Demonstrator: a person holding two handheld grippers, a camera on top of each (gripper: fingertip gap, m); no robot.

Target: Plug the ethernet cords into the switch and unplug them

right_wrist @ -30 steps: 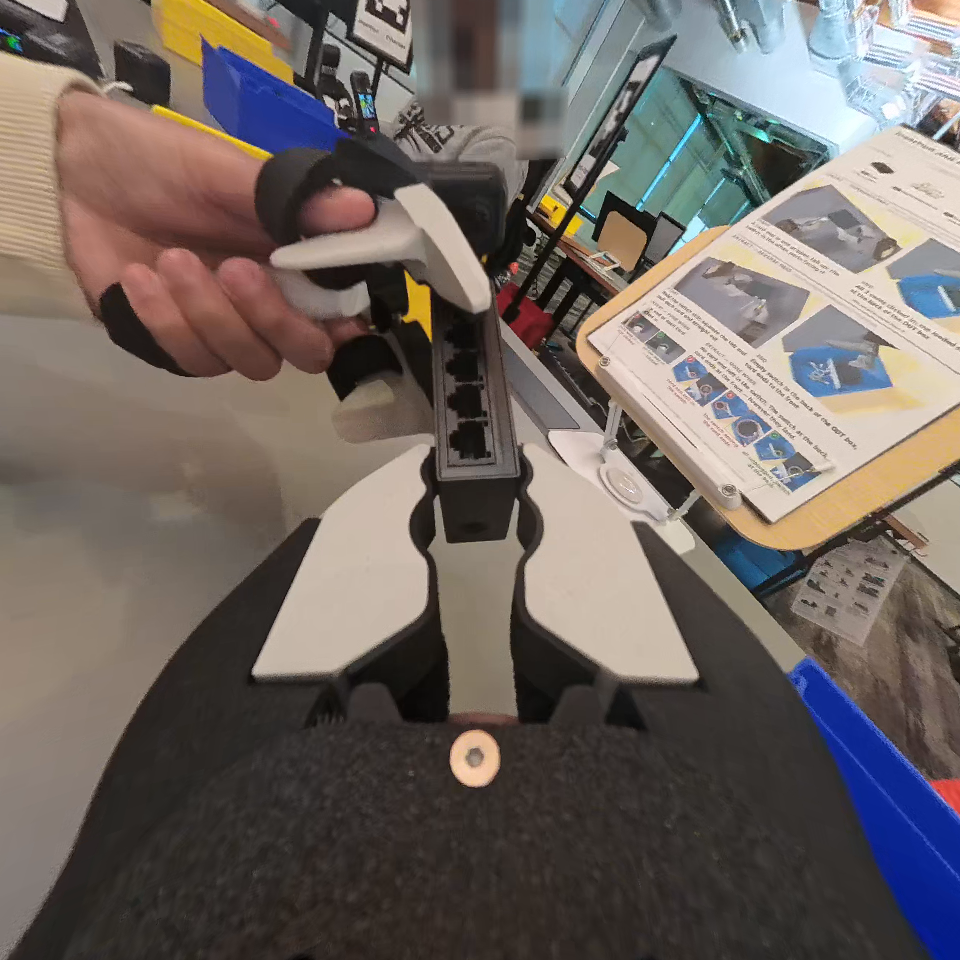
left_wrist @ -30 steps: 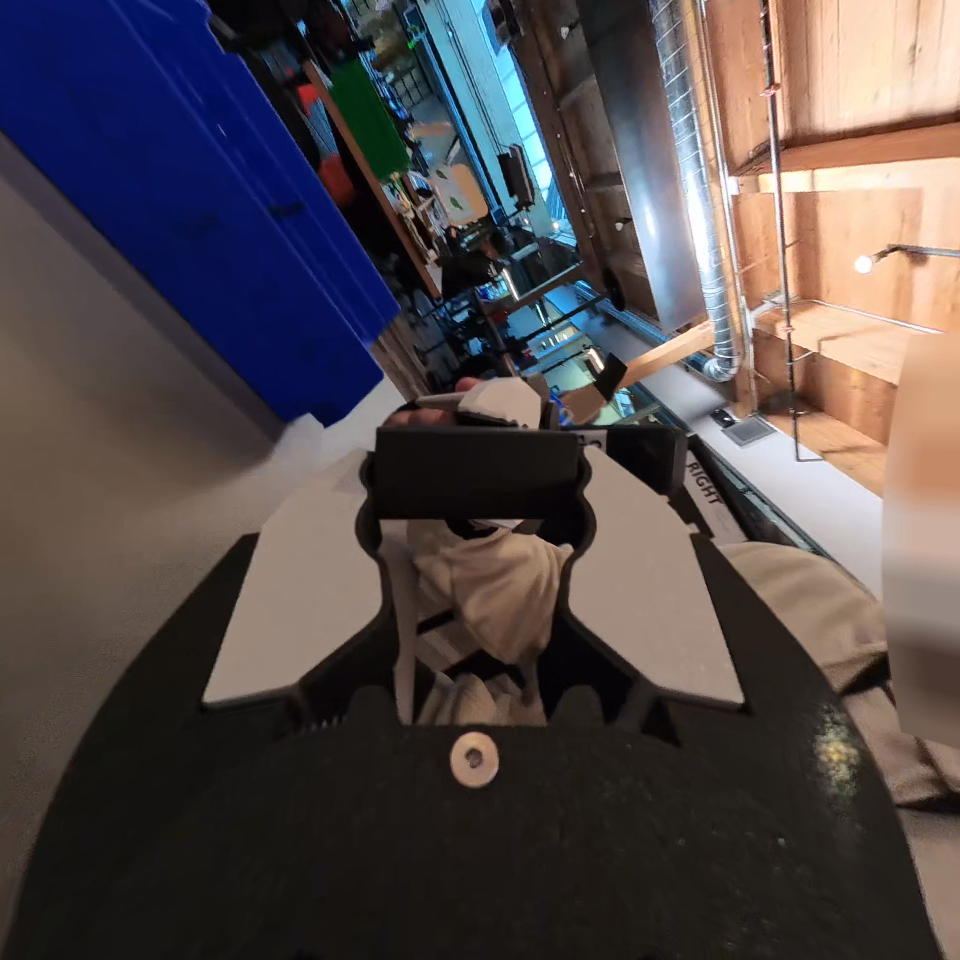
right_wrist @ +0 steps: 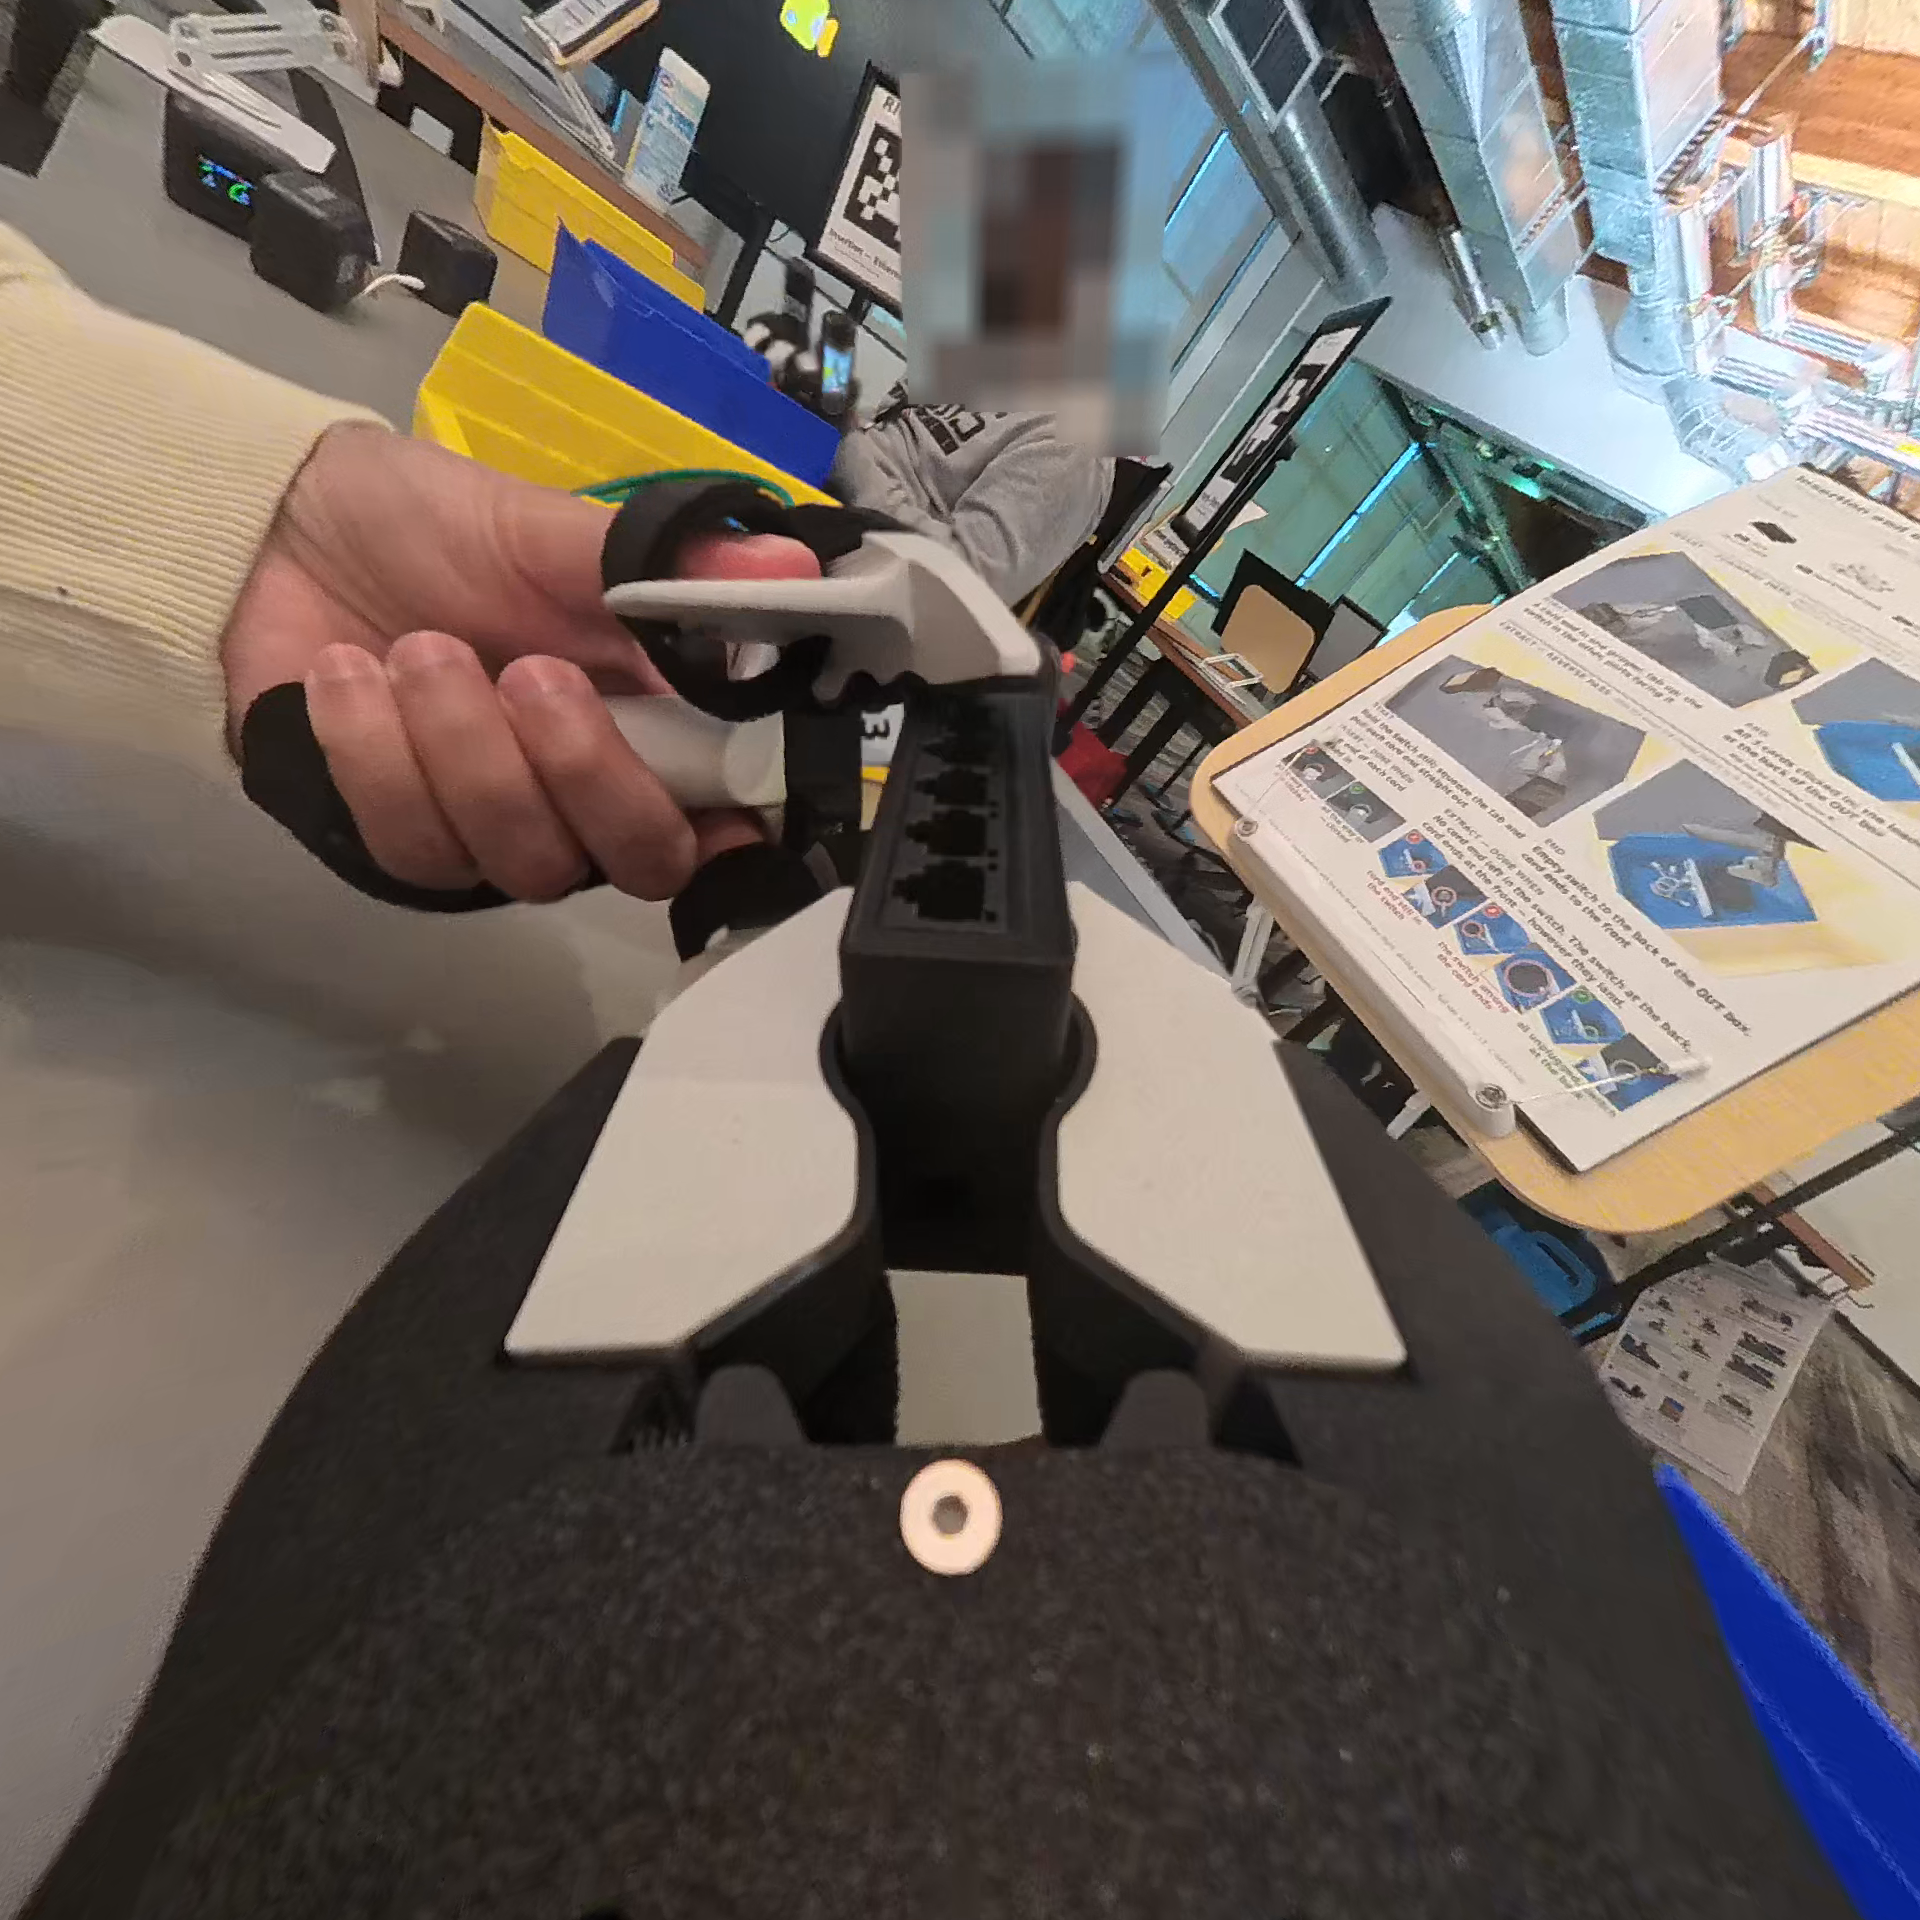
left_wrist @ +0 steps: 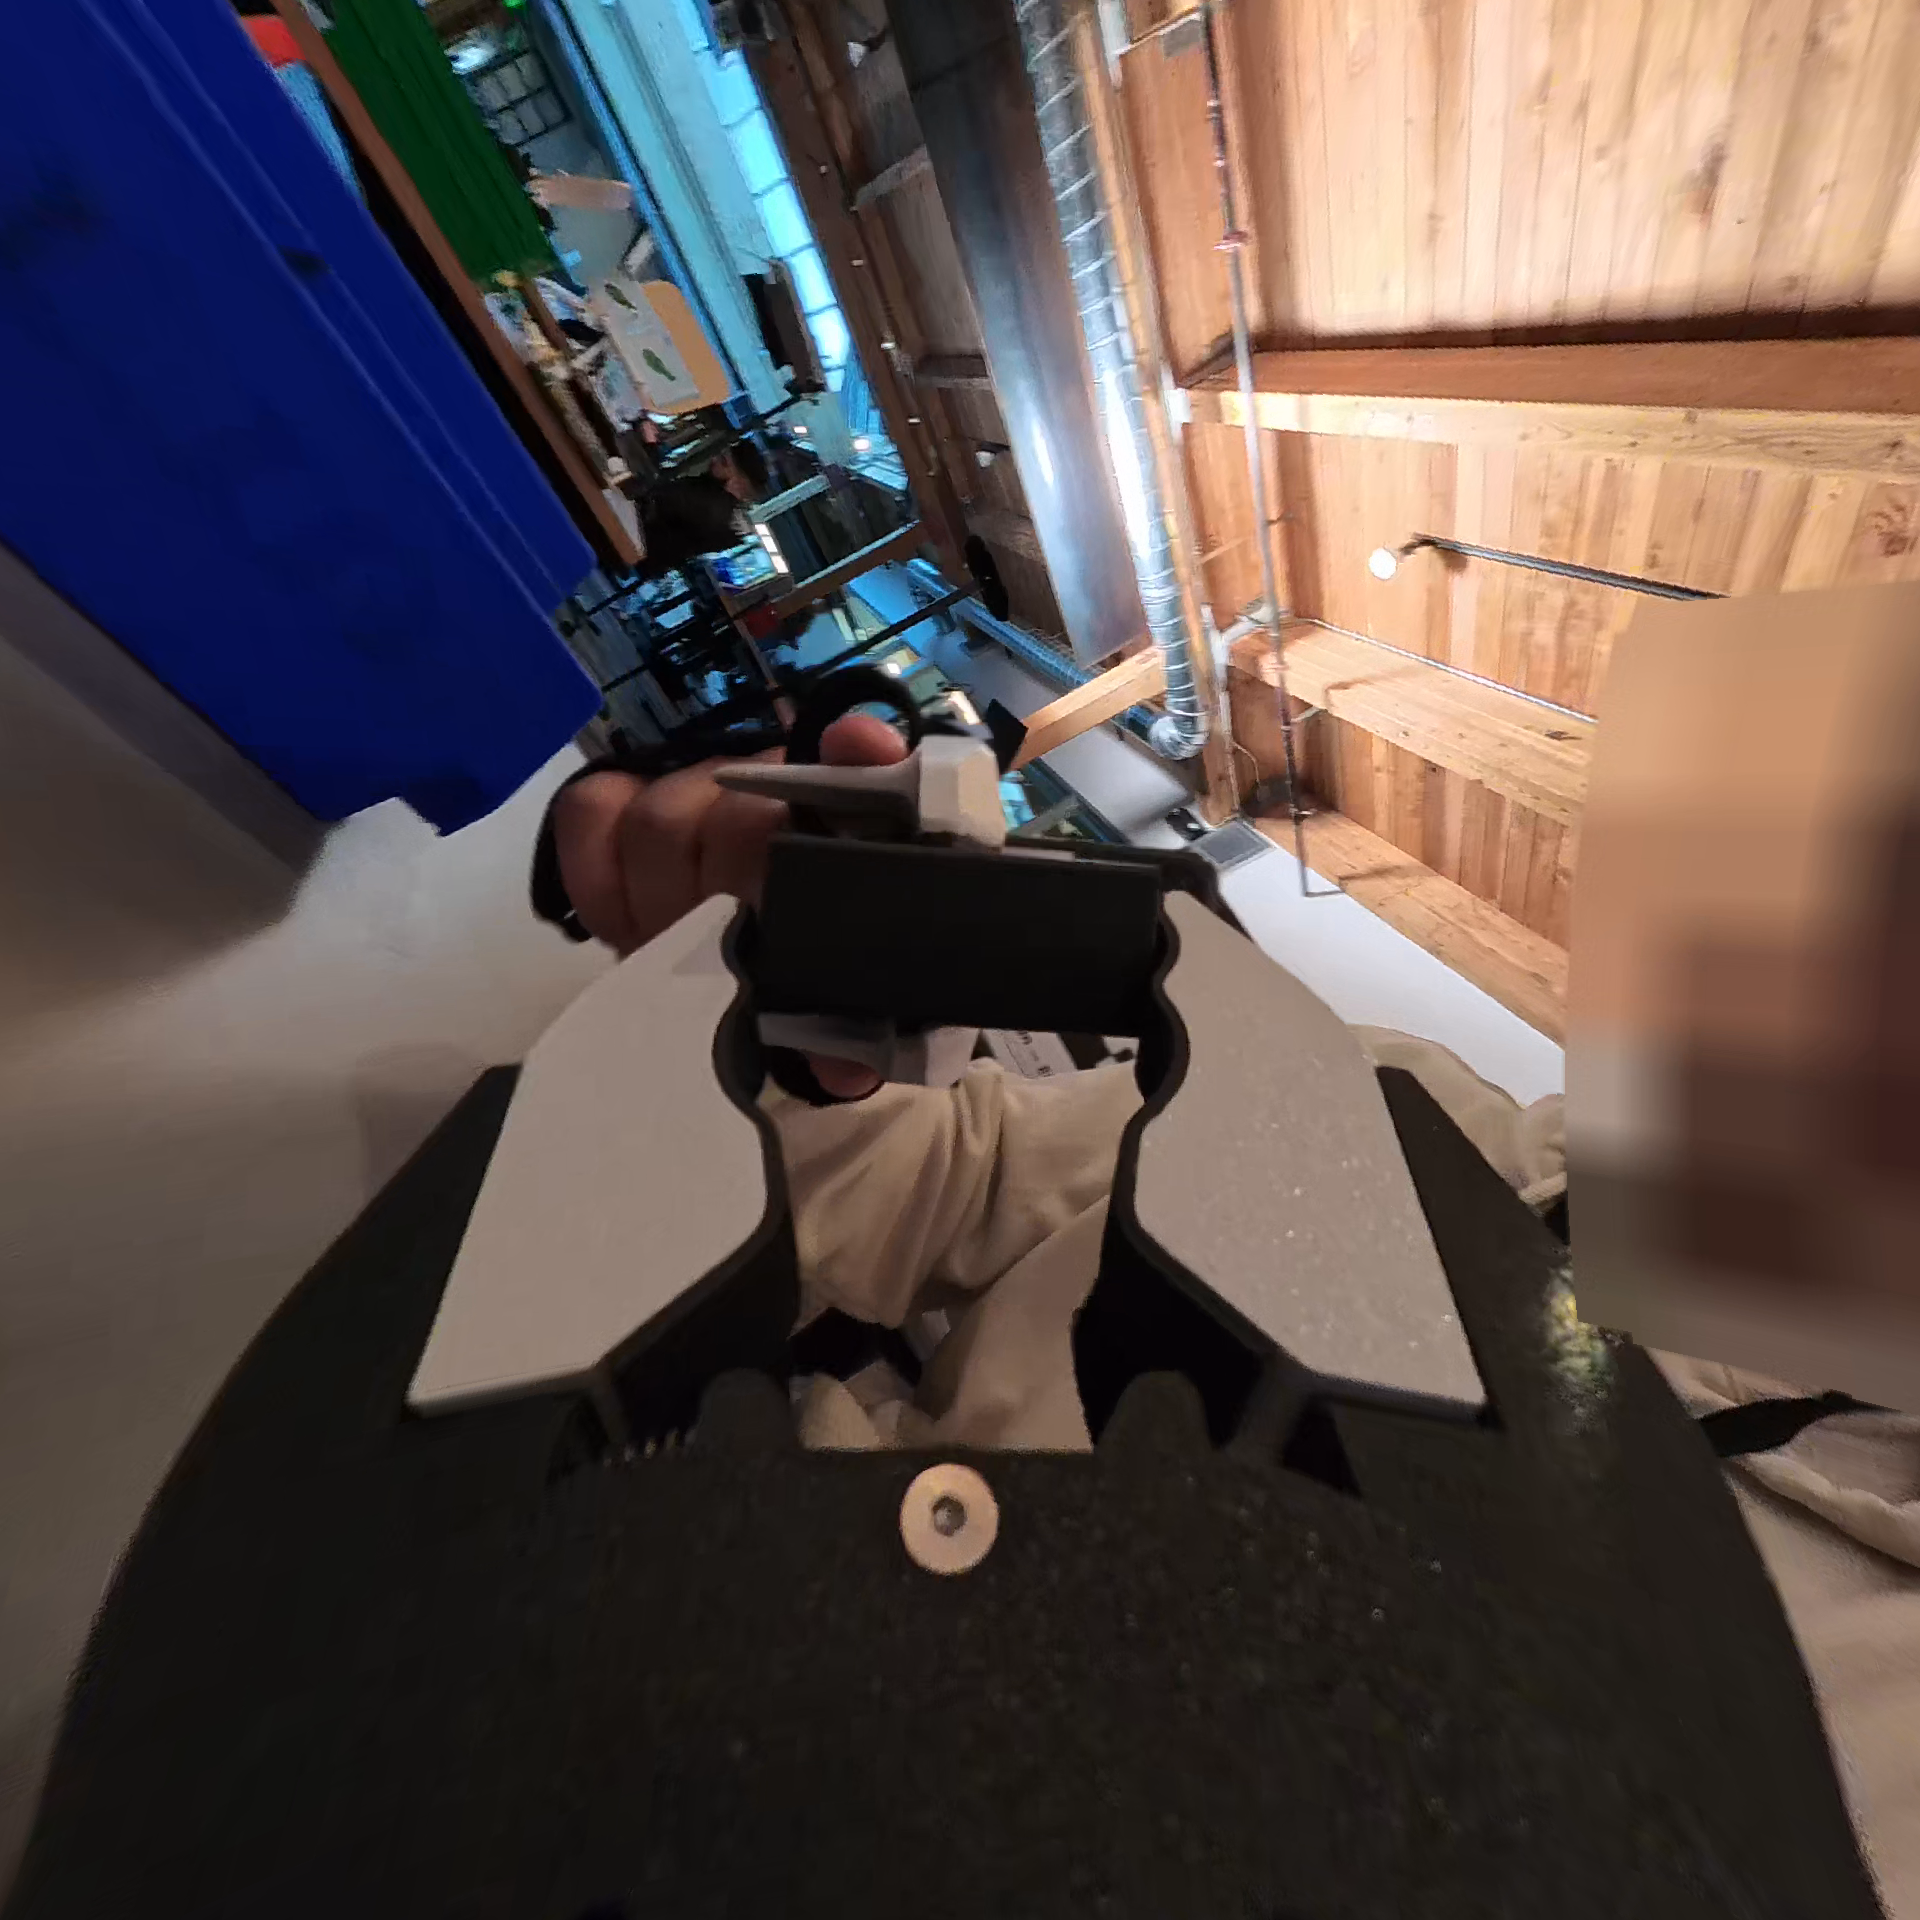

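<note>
table: grey top [right_wrist: 156, 1143] under everything I'm doing, both of my grippers are up in the air above it

blue bin: big one [left_wrist: 208, 416] fills the left of my left wrist view, another blue edge [right_wrist: 1787, 1683] pokes in at the lower right of my right wrist view

instruction board: tilted wooden board with a picture sheet [right_wrist: 1621, 862] on it, off to my right, well apart from the switch

yellow bins: stack of them [right_wrist: 540, 405] farther back on the table, blue tray sitting against them

my sleeve: cream knit [right_wrist: 114, 520] on my left arm

left hand: [right_wrist: 457, 707] wrapped round the trigger handle, black straps over the fingers

switch: black box [right_wrist: 961, 935], off the table, pinched from both ends. From my right wrist view it runs straight away from me with its row of ports facing up, nothing plugged into any of them

right gripper: [right_wrist: 956, 1049] fingers narrowed down onto the near end of the switch, pads pressing both sides

left gripper: [left_wrist: 951, 966] set wider, jaws squeezing across the broad body of the switch [left_wrist: 951, 940], which lies crosswise between my tips

cords: can't see any except a bit of green wire [right_wrist: 686, 483] behind my left hand, can't tell what it belongs to
</note>
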